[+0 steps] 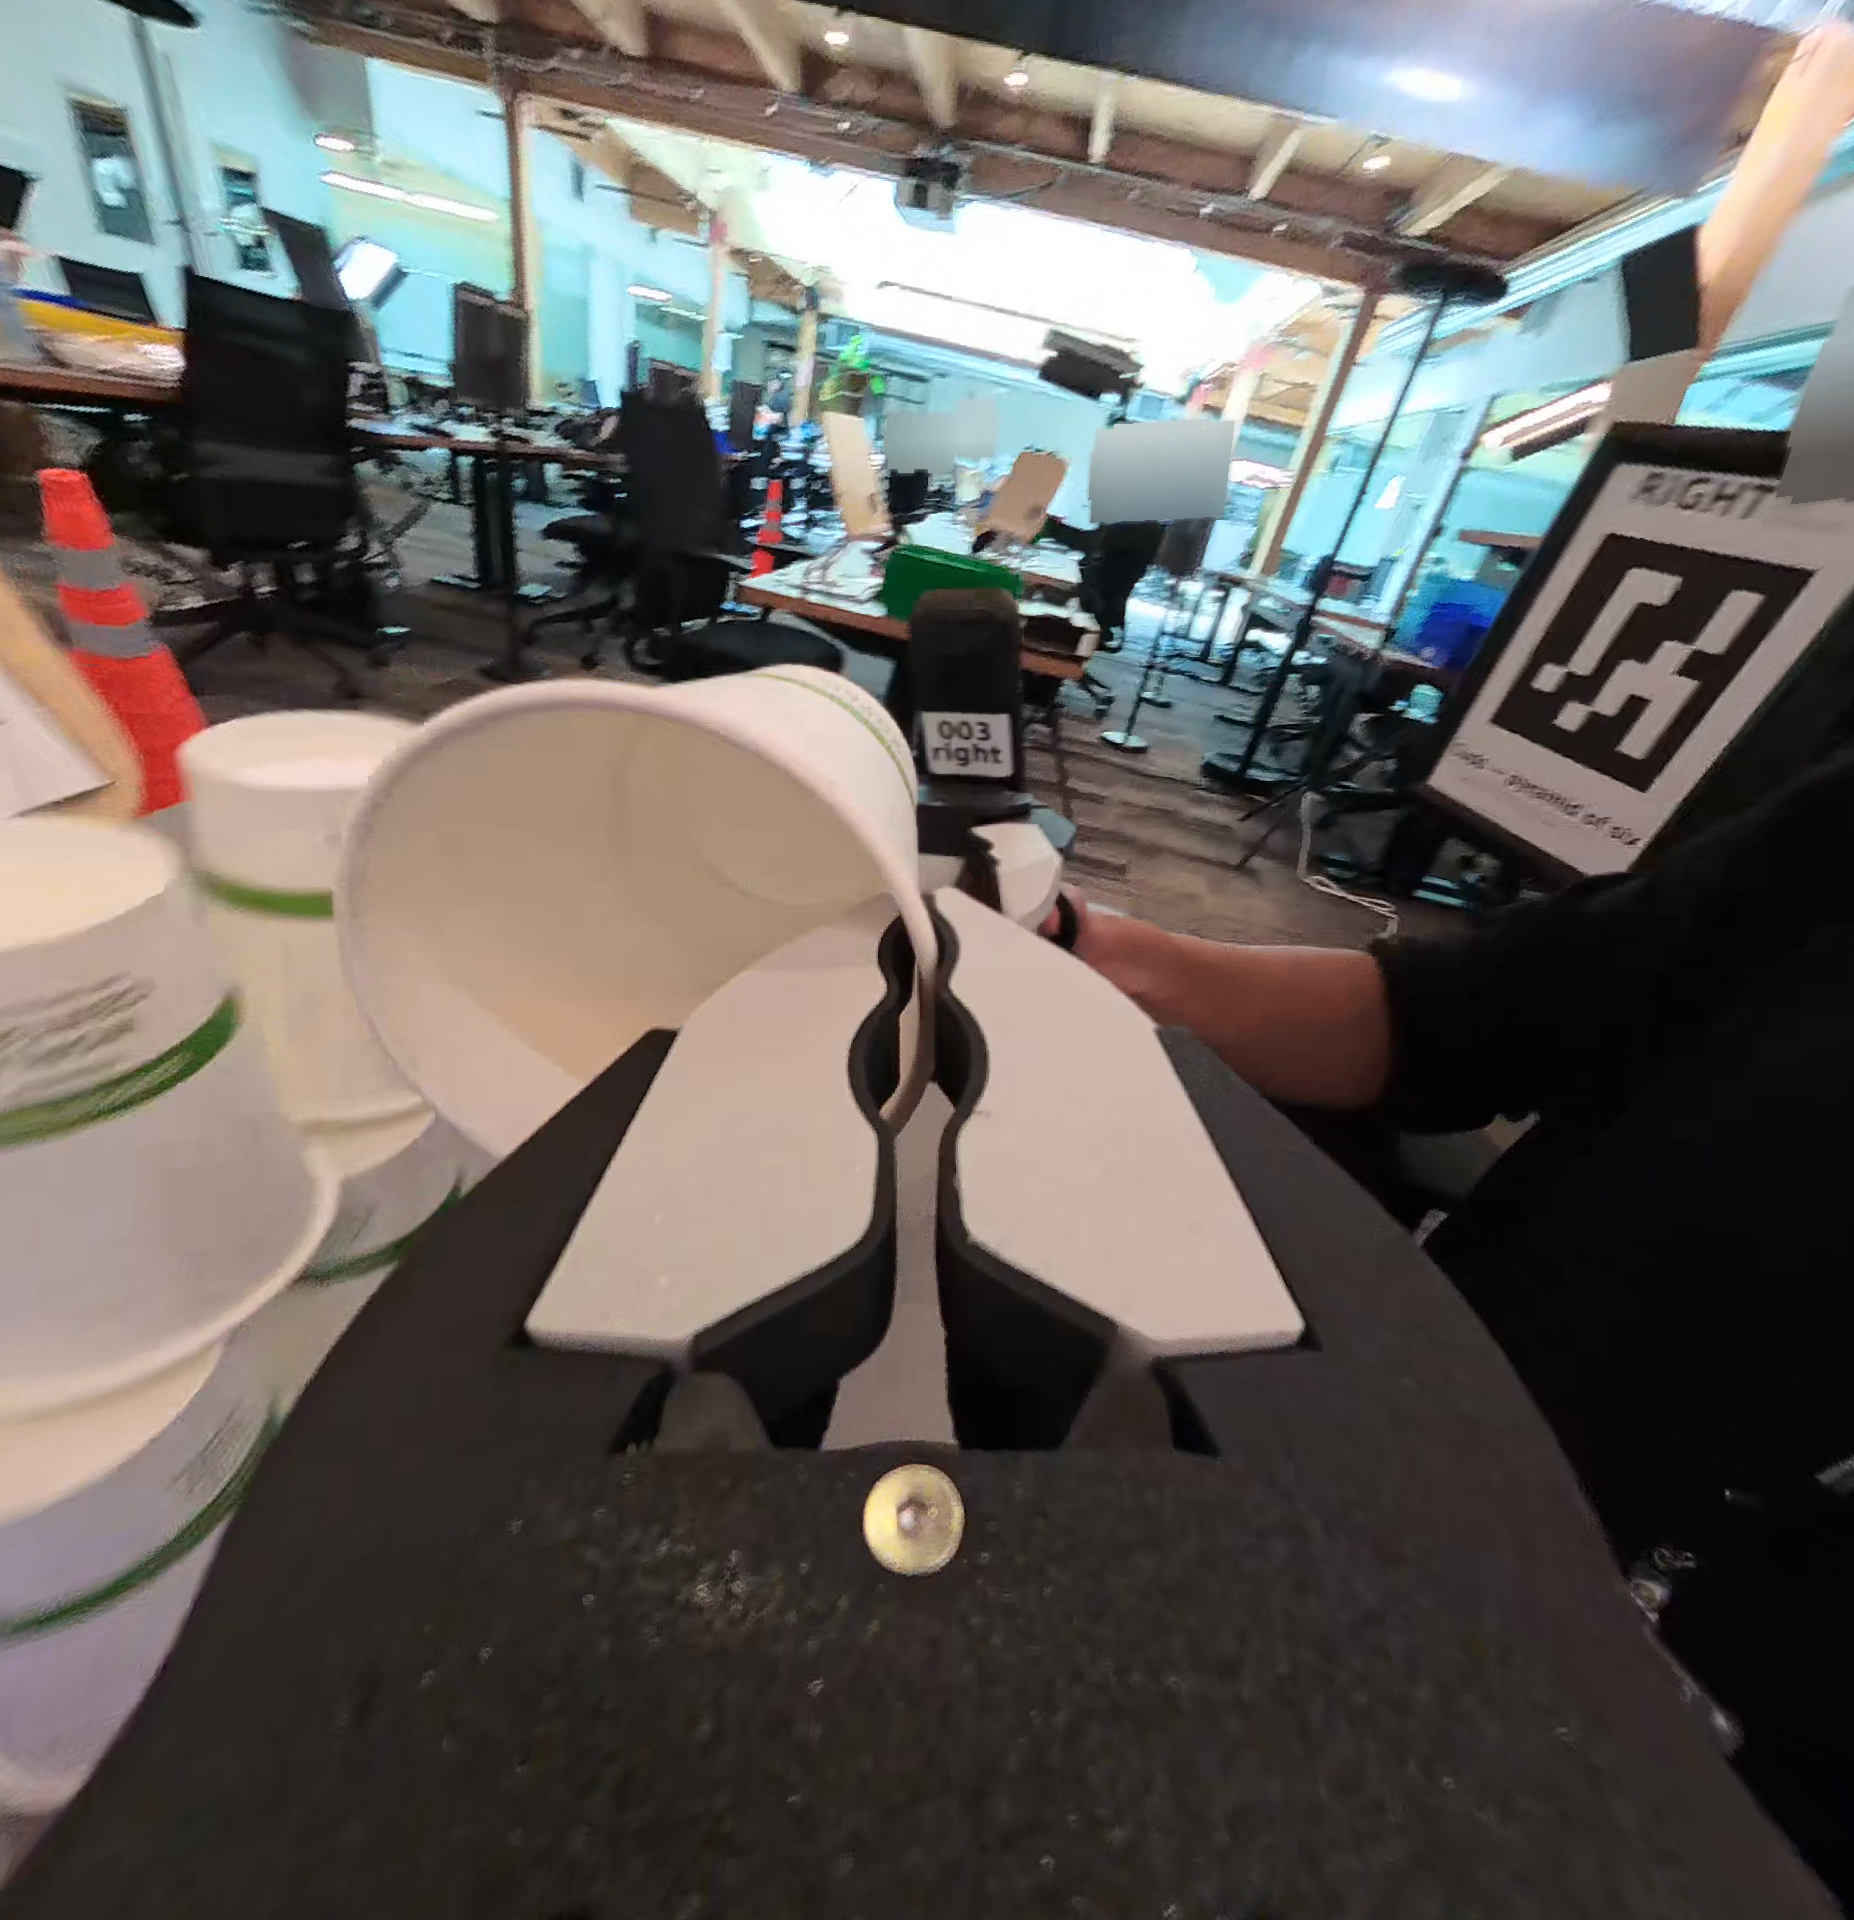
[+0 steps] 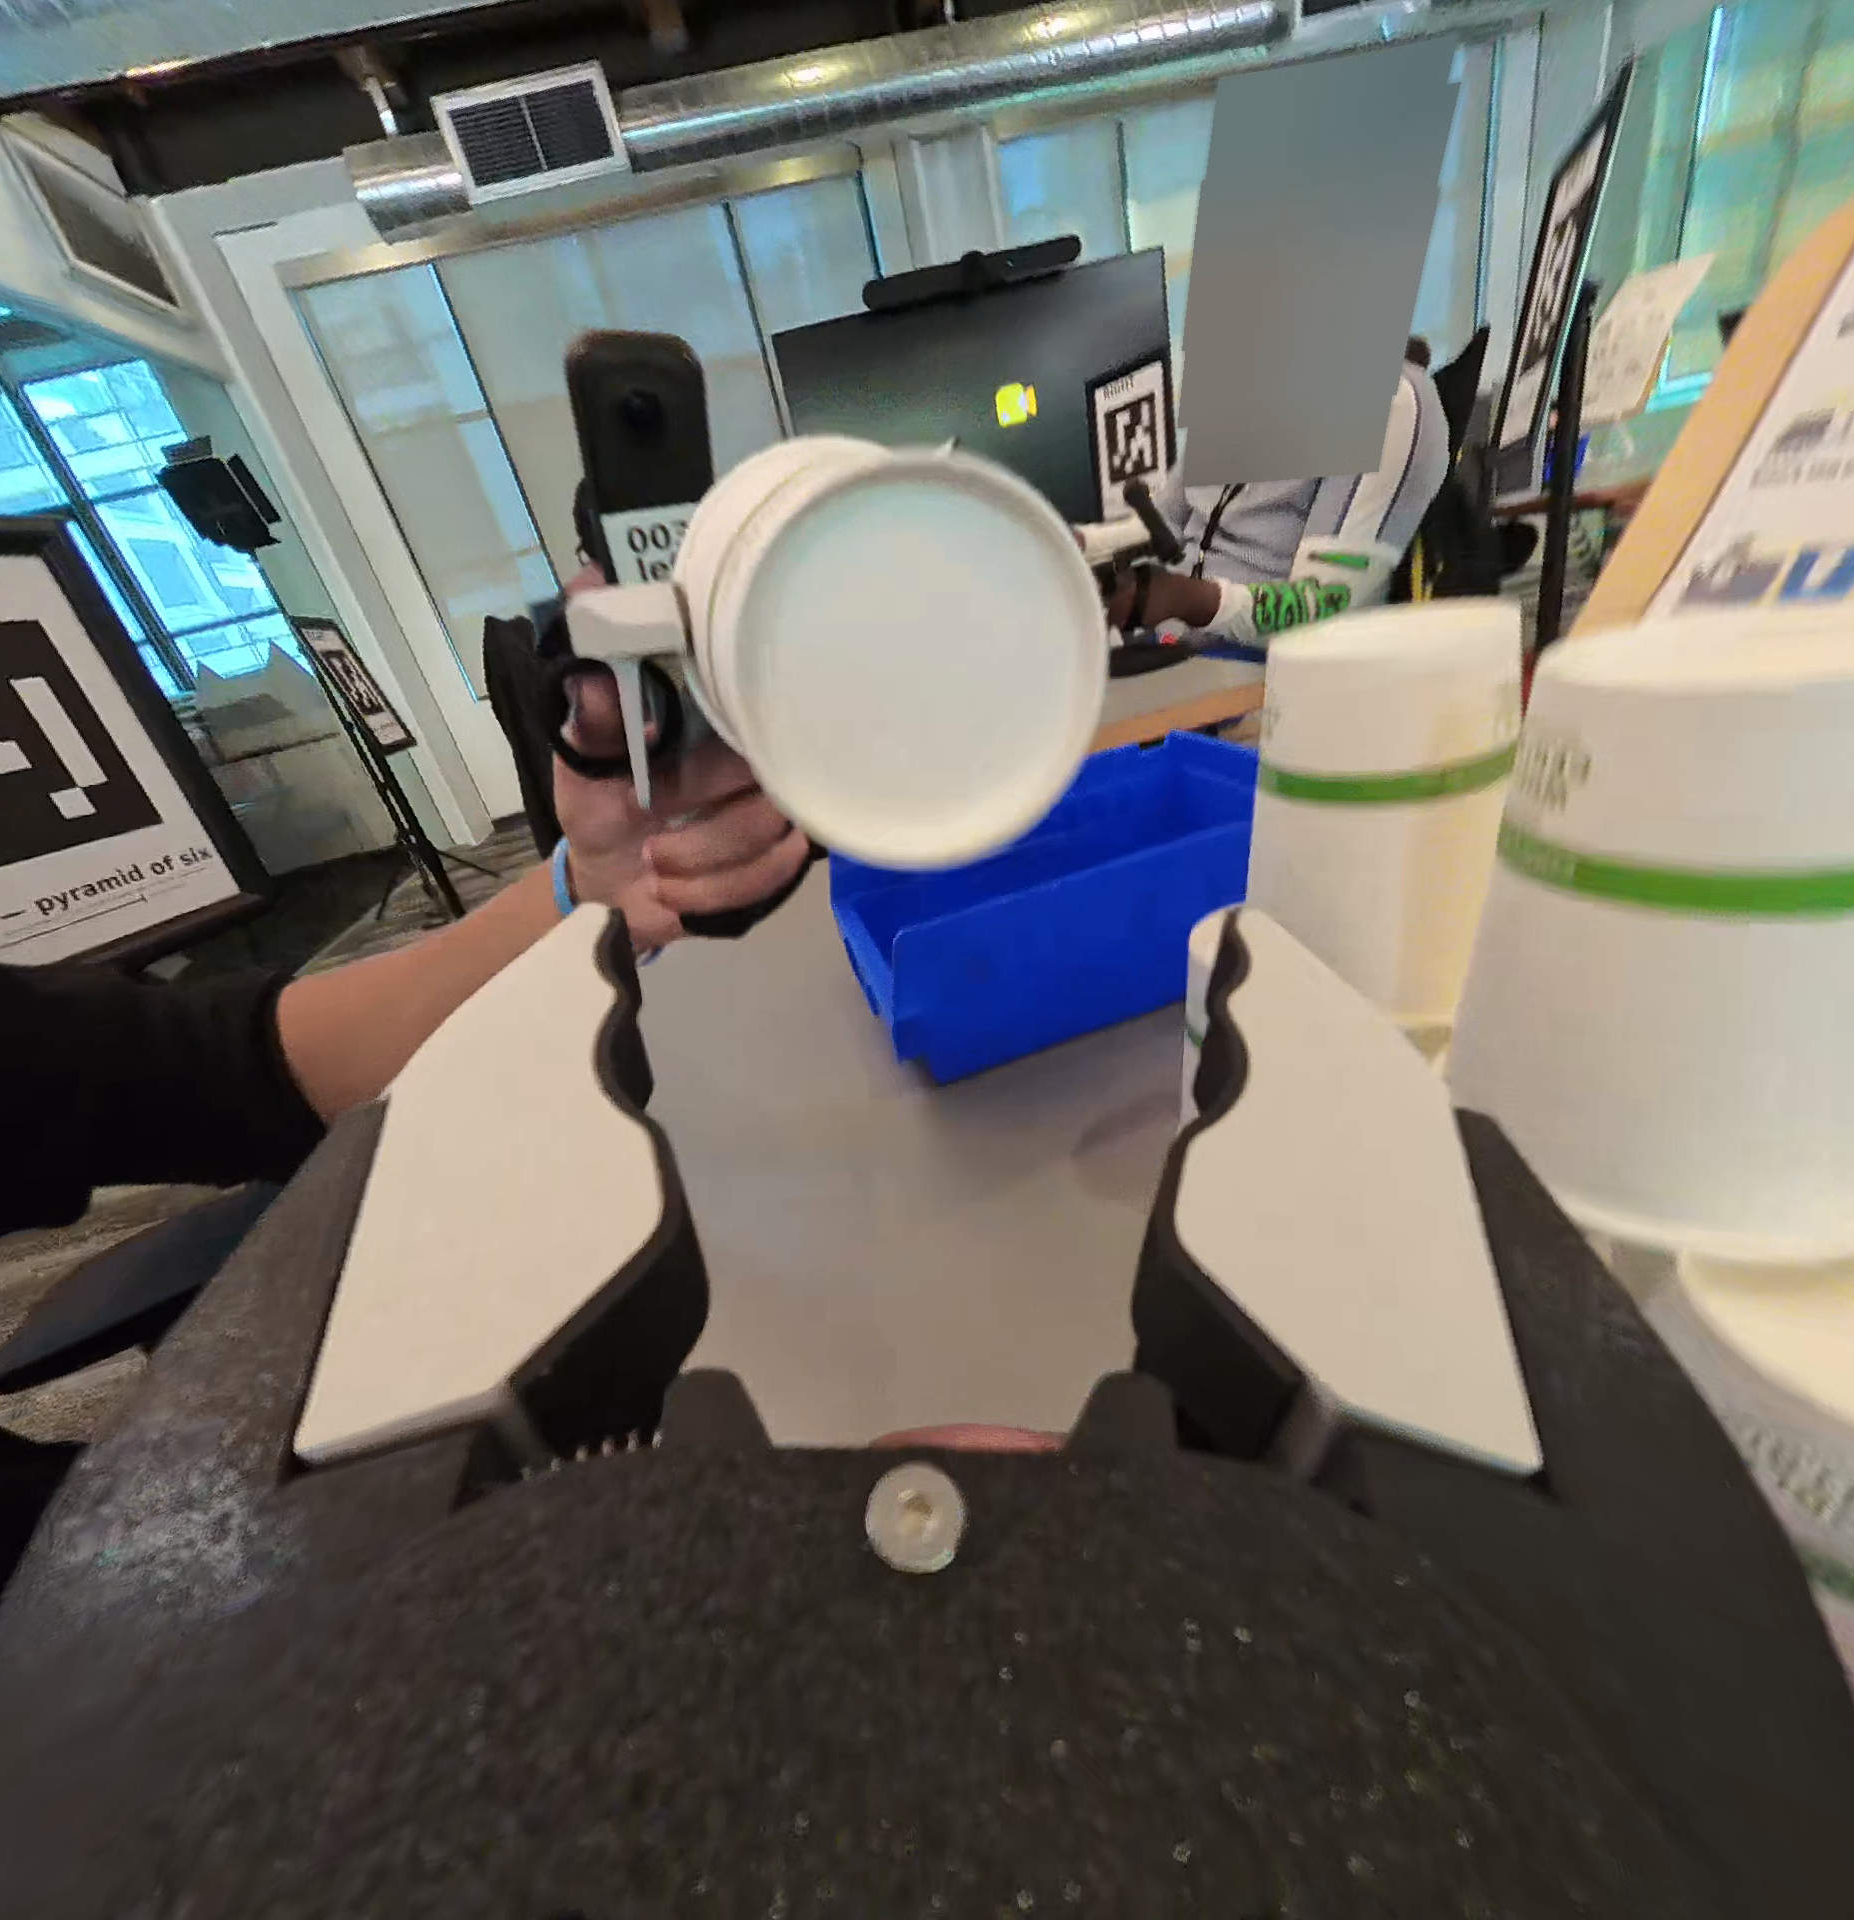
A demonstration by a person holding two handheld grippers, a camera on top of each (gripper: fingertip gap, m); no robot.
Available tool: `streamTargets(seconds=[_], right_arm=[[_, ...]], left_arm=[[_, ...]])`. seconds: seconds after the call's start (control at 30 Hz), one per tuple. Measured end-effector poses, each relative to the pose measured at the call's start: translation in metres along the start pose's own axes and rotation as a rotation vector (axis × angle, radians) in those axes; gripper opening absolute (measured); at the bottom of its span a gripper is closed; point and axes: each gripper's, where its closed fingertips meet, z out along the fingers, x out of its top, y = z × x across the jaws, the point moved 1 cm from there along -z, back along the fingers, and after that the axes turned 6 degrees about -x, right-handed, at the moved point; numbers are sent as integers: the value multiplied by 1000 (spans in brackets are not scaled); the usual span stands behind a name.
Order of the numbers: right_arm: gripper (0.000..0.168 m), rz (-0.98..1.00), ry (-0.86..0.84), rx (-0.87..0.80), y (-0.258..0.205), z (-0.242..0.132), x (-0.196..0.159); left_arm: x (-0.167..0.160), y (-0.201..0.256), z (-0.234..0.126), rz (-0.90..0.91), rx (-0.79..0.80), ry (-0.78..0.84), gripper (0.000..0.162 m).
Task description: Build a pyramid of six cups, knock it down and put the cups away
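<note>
A cup [image 1: 632, 894] is held tilted in the air by its rim, pinched in the left gripper [image 1: 928, 987], beside the stacked cups [image 1: 102, 1122]. The right gripper [image 2: 918, 997] is spread wide and holds nothing, over bare tabletop [image 2: 902, 1195] between the stack and the table edge. A blue bin [image 2: 1058, 914] sits just beyond.

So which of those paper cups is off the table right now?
The tilted cup pinched by its rim in the left gripper, mouth toward that camera. The stacked cups stand upside down.
</note>
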Motion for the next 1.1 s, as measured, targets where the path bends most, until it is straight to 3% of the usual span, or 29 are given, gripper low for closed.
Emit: streamTargets(seconds=[0.13, 0.27, 0.33, 0.37, 0.47, 0.57, 0.73, 0.9, 1.1], right_arm=[[106, -60, 82, 33, -3, -3, 33], [78, -123, -13, -39, 12, -11, 23], [77, -98, -49, -70, 19, -14, 16], [77, -86, -60, -99, 24, -14, 14], [77, -24, -59, -124, 35, -16, 13], [77, 2, -71, -151, 42, -17, 12], [77, 44, -84, -174, 44, -12, 8], [77, 58, -107, -203, 43, -6, 2], [77, 64, -125, -196, 38, 1, -4]], left_arm=[[-1, -3, 36, -39, -88, 7, 0], [-15, -7, 51, -87, -132, -11, 0], [-24, -14, 52, -112, -98, -35, 2], [-27, -19, 51, -114, -67, -51, 9], [-23, -39, 38, -25, 141, -120, 63], [-17, -54, 15, 221, 442, -352, 90], [-15, -55, 19, 623, 669, -810, 91], [-34, -69, 42, 930, 726, -1169, 97], [-55, -80, 75, 1011, 672, -1303, 101]])
